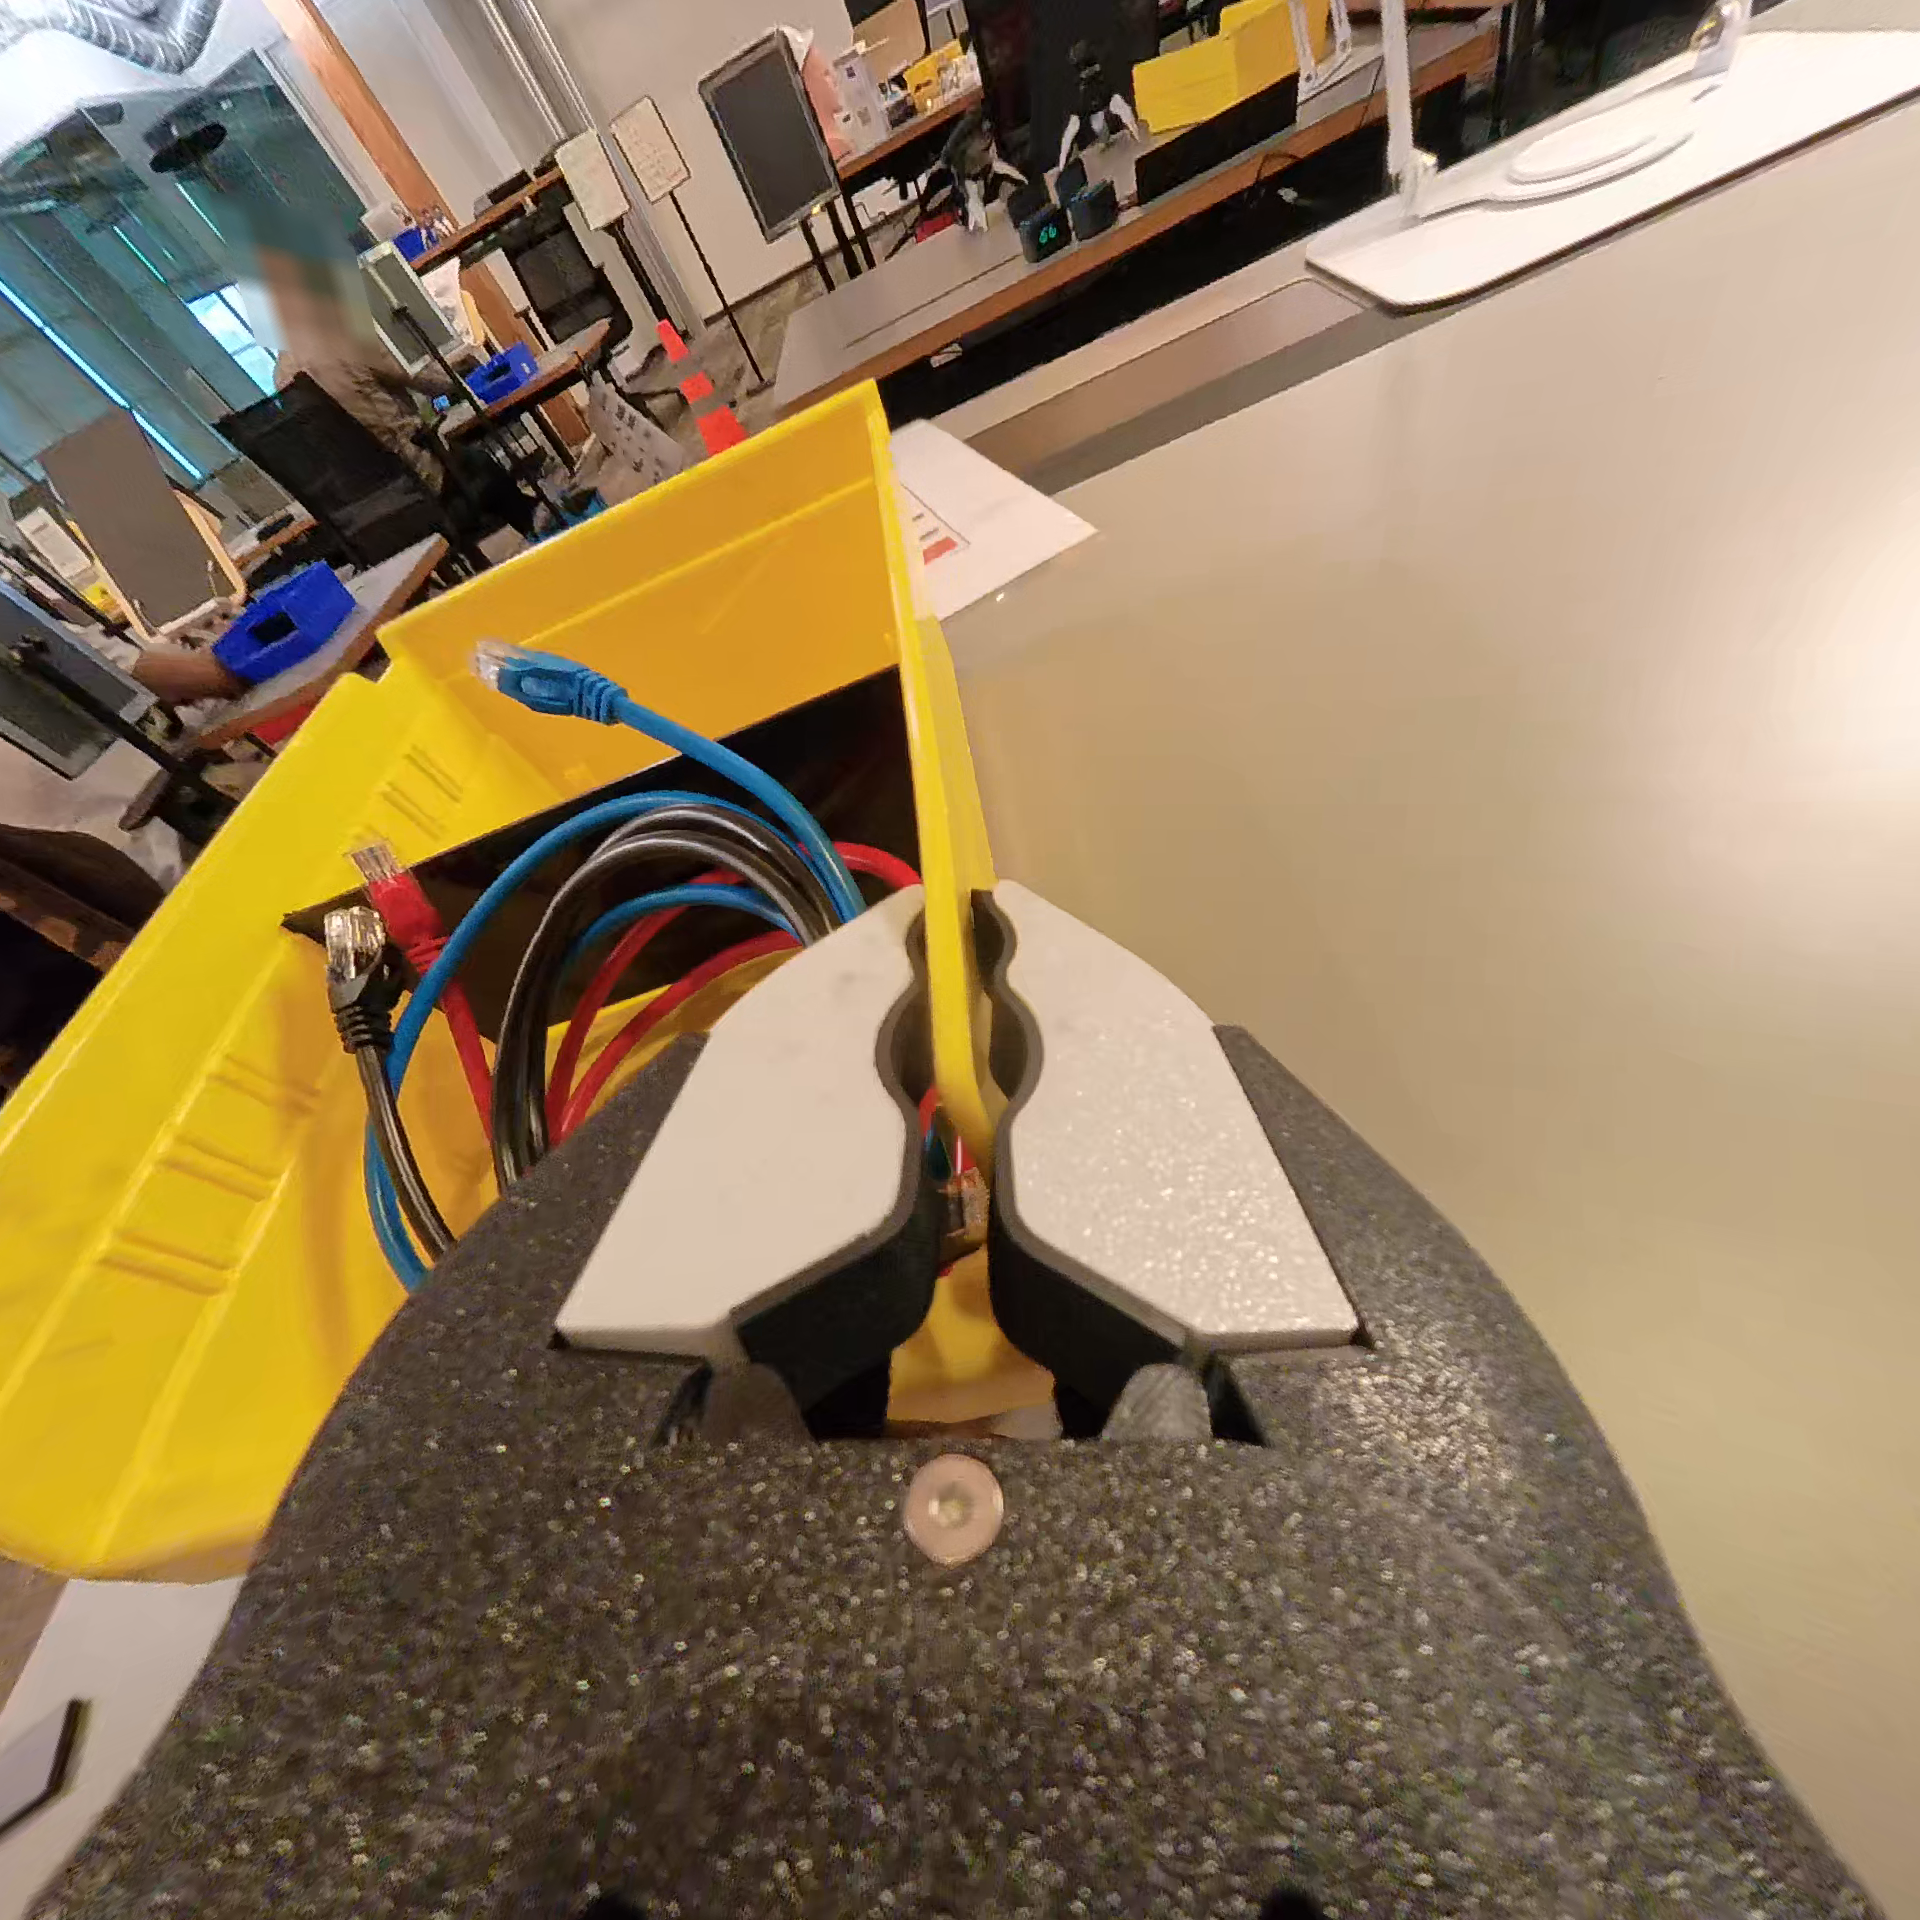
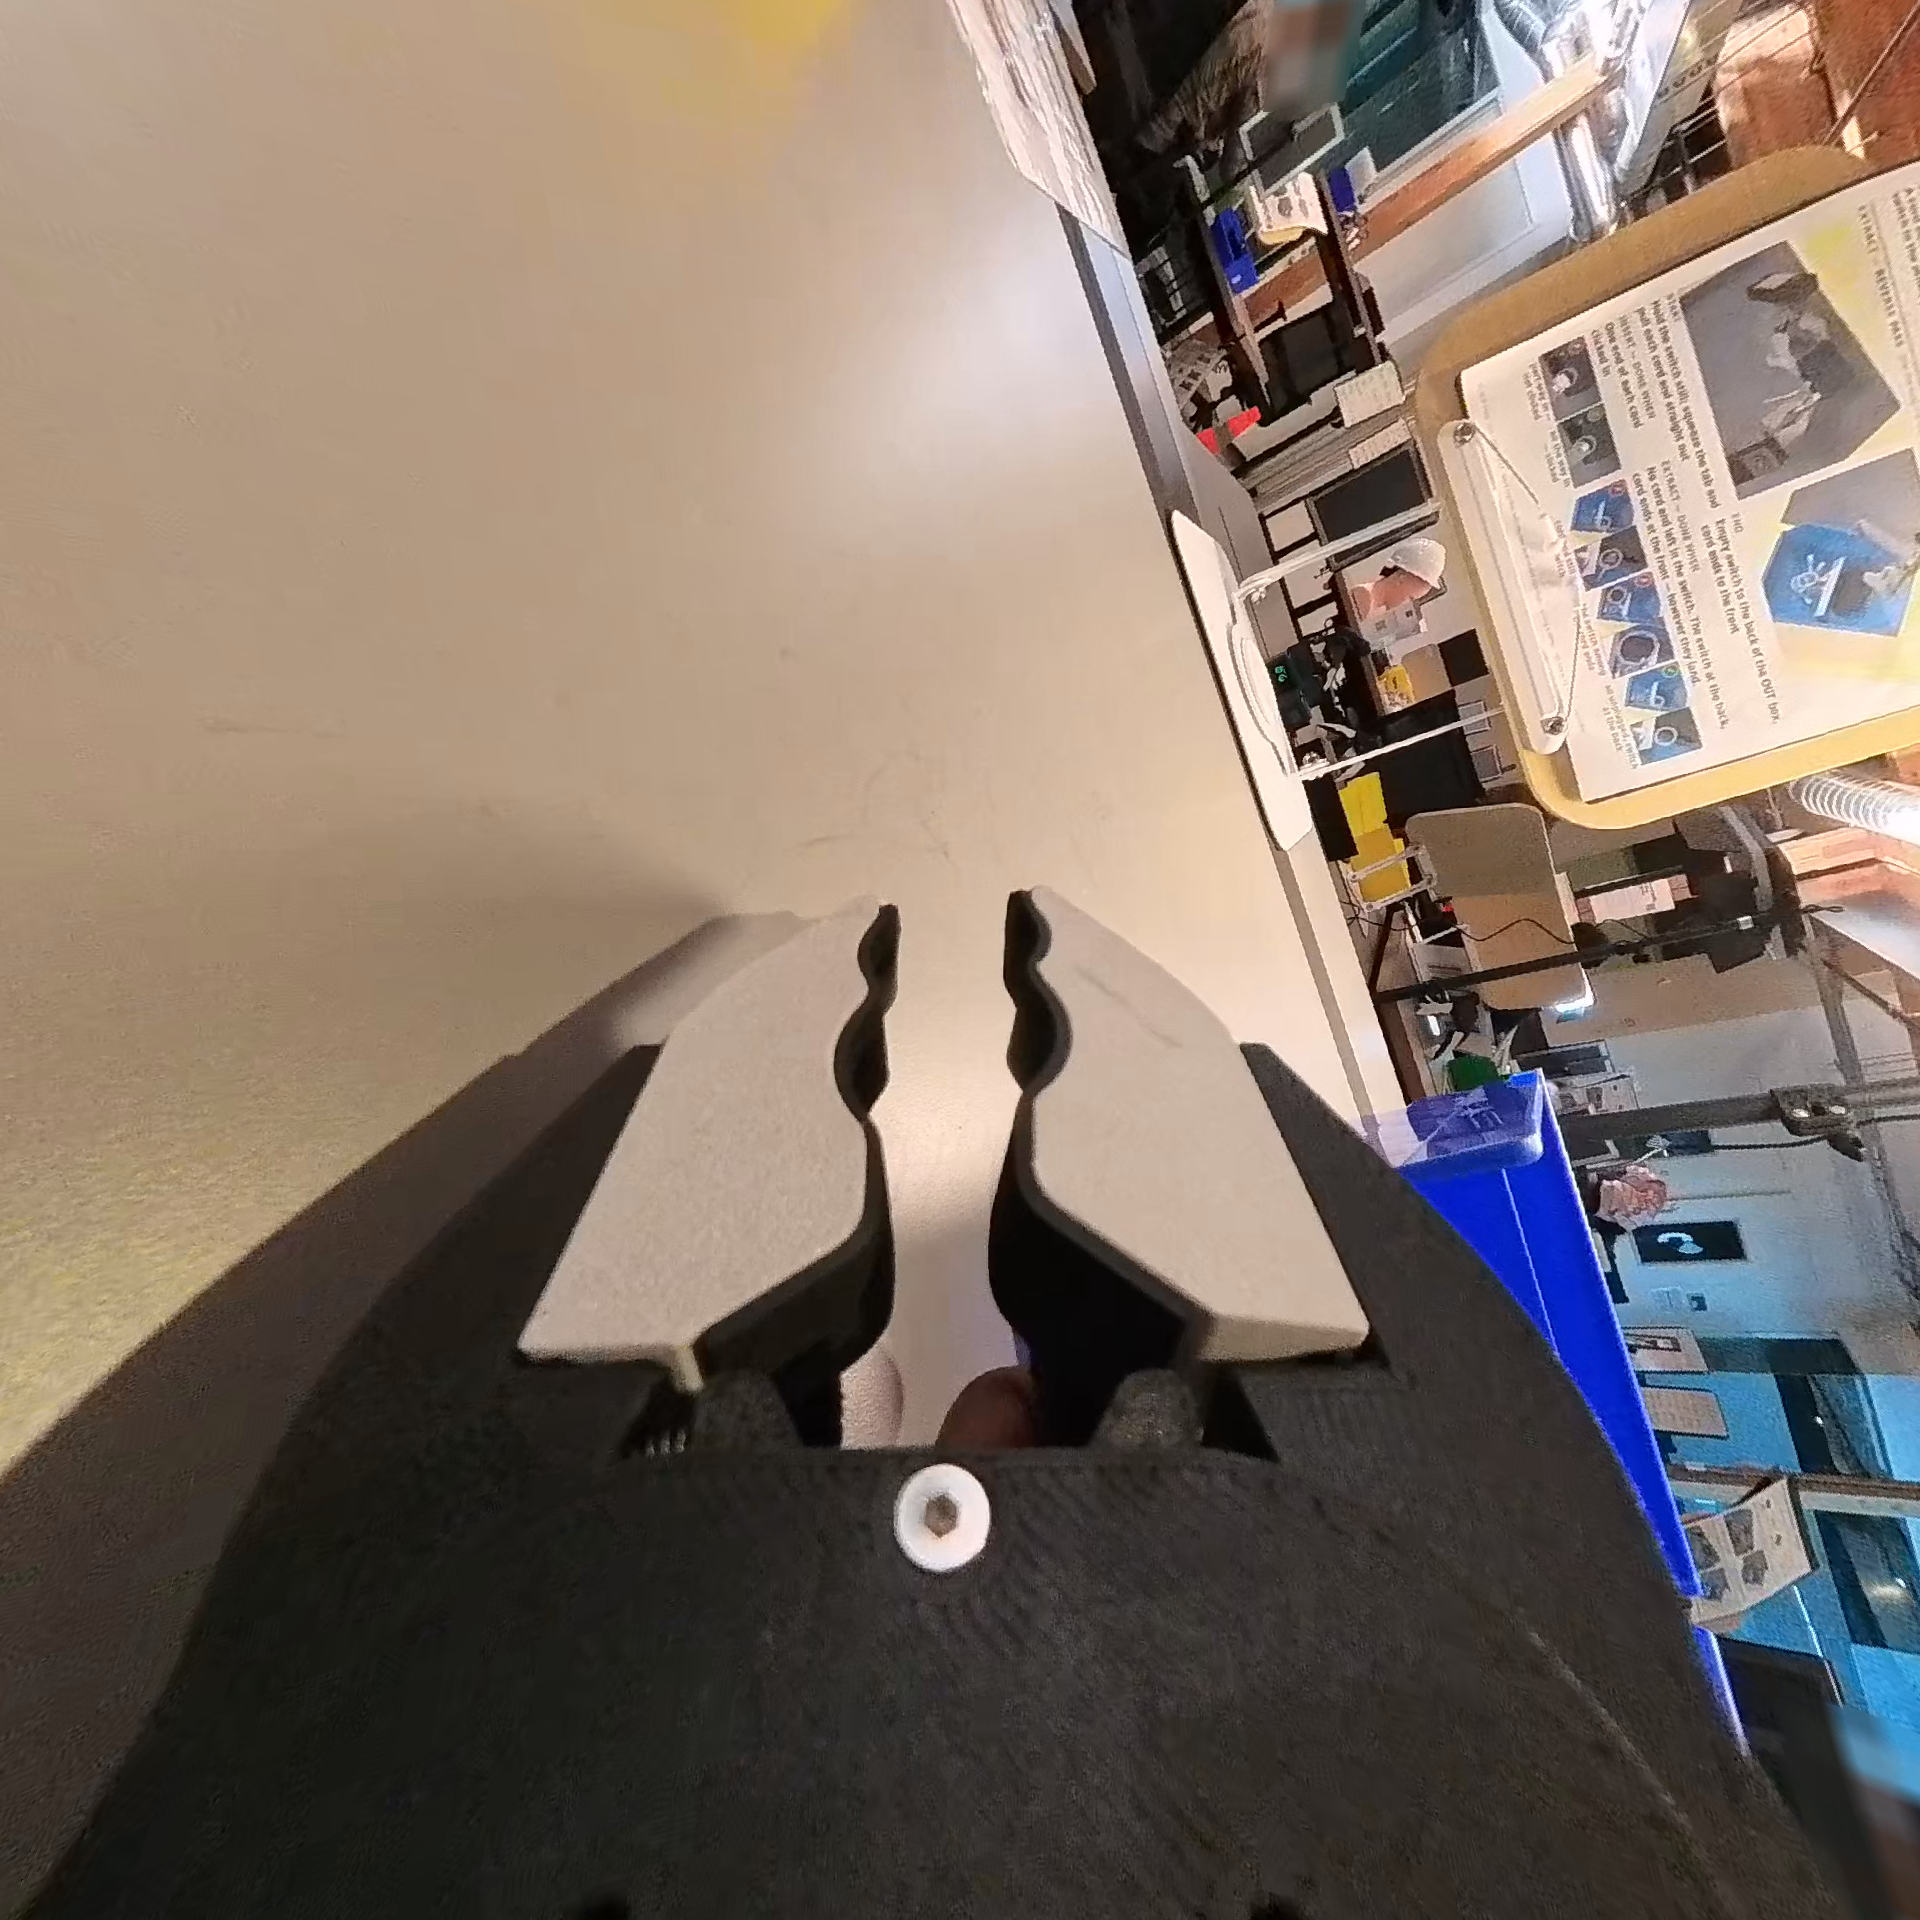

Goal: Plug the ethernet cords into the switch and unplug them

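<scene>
Left gripper: the left gripper (image 1: 948, 914) is seen pinching the right-hand side wall of a yellow bin (image 1: 665, 603); one grey finger (image 1: 800, 1122) is placed inside the bin and the other outside, with the thin wall held between the wavy pads.

Yellow bin: the bin is seen at the left of the beige table (image 1: 1455, 831), appearing tilted in this view; whether it rests on the table cannot be told.

Ethernet cords: a loose tangle is observed inside the bin, just left of the inner finger. A blue cord (image 1: 665, 748) is raised above the rest, its clear plug (image 1: 497, 659) standing before the bin's far wall. A red cord (image 1: 457, 1018) and a black cord (image 1: 374, 1081) are looped below, their plugs side by side near the bin's left wall. A further plug is glimpsed low between the fingers, partly hidden.

Switch: a dark shape is noted at the bottom of the bin beneath the cords; it cannot be identified with certainty.

Right gripper: the right gripper (image 2: 943, 914) is seen with its fingers parted by a narrow gap; nothing is held between them. It is held over bare table surface (image 2: 468, 468), and the view is rolled sideways.

Blue bin: a blue bin (image 2: 1496, 1226) is recorded just beside the right gripper's body, at the table edge.

Other items: a white sheet of paper (image 1: 987, 520) is noted on the table behind the yellow bin. An instruction board (image 2: 1704, 499) is seen beyond the table.
</scene>
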`<state>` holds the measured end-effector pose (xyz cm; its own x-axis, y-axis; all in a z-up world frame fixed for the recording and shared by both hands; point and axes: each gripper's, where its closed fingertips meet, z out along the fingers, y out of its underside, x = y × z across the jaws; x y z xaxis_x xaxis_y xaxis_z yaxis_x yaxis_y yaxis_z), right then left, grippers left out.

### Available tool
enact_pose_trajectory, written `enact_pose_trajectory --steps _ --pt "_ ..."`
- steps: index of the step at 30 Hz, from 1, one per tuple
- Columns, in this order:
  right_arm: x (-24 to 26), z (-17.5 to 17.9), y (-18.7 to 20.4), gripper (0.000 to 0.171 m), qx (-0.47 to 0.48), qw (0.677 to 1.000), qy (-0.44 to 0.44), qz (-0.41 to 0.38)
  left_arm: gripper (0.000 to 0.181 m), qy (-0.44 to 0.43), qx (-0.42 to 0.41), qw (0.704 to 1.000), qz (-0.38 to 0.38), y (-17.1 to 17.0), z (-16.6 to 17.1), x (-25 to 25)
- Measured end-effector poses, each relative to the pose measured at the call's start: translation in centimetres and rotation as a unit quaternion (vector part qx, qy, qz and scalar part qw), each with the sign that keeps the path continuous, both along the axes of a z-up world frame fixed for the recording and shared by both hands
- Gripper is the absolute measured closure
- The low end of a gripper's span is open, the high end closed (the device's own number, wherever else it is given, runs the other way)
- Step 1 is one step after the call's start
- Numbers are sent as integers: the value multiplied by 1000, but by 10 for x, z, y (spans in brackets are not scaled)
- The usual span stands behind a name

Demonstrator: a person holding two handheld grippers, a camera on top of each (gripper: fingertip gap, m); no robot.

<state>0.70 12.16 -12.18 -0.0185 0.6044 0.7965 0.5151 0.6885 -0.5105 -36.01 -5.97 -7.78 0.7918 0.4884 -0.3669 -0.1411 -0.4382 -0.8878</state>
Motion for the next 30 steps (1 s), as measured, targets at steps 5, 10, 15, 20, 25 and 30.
enact_pose_trajectory --steps 5,10,15,20,25,30 --pt "0 0 0 151 1 1000 1 0 174 23 14 1000 -1 1 2 -7" --pt "1 5 2 147 1 1000 14 -6 140 121 40 991 49 -12 19 3" --pt "5 38 6 135 -38 992 121 -21 136 112 77 989 58 -18 27 5" --pt "34 89 51 118 -179 928 307 -108 136 124 45 990 55 -12 20 6" --pt "46 78 95 102 -247 890 314 -219 136 122 40 990 59 -12 18 5" --pt "33 62 107 130 -226 900 257 -270 136 123 41 990 59 -13 19 5"
